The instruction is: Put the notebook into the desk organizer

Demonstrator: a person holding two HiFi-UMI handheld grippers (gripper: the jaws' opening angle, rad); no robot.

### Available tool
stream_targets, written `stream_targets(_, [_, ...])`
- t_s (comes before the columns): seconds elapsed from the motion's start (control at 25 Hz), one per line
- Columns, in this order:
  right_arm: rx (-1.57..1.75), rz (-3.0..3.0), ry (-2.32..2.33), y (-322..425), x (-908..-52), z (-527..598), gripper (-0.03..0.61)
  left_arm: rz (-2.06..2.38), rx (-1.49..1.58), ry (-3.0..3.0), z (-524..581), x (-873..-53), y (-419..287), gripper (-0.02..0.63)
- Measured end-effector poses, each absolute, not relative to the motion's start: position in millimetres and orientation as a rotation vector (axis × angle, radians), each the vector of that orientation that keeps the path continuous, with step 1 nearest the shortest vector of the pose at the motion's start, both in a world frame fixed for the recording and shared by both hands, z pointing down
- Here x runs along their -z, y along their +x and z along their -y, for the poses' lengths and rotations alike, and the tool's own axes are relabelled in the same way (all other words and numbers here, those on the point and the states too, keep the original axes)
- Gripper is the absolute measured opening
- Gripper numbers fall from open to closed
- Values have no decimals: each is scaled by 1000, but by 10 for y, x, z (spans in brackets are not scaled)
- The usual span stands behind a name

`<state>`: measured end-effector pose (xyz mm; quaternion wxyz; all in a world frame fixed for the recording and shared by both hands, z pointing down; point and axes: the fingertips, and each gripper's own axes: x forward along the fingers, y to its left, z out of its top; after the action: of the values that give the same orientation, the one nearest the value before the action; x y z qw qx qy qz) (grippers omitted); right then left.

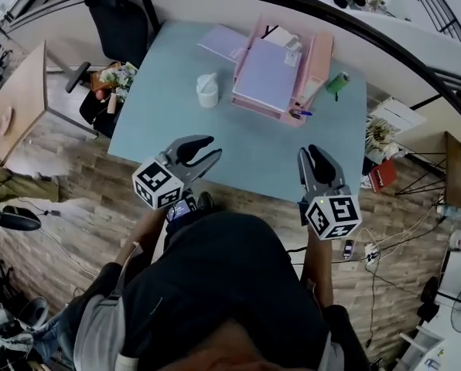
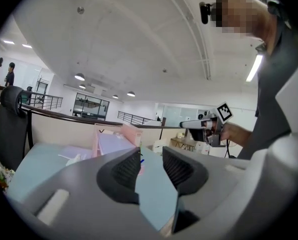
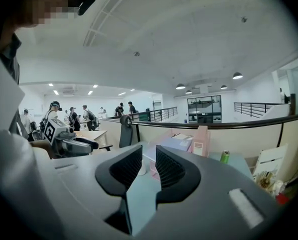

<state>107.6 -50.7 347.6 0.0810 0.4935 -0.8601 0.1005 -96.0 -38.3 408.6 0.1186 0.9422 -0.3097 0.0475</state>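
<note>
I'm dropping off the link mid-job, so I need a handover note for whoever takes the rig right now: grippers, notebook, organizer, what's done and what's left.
Left gripper: jaws apart, empty, over the near edge of the light blue table.
Right gripper: jaws slightly apart, empty, over the same edge.
Pink plastic desk organizer: far side of the table.
Done: a lavender notebook lies in the organizer's wide tray.
Left: a second flat lavender booklet lies on the table left of the organizer. If it belongs to the job, it probably goes in next; neither gripper is near it.
</note>
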Motion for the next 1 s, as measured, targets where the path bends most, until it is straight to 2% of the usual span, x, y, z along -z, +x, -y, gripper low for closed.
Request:
stream_targets(0.72, [-279,2465,1622,483,-3472,623,81,786,-97,2812,745,-4118,-1682,176])
stream_targets(1.0, [-292,2451,1594,402,-3495,799,81,775,-77,2781,862,-4195,-1706,176])
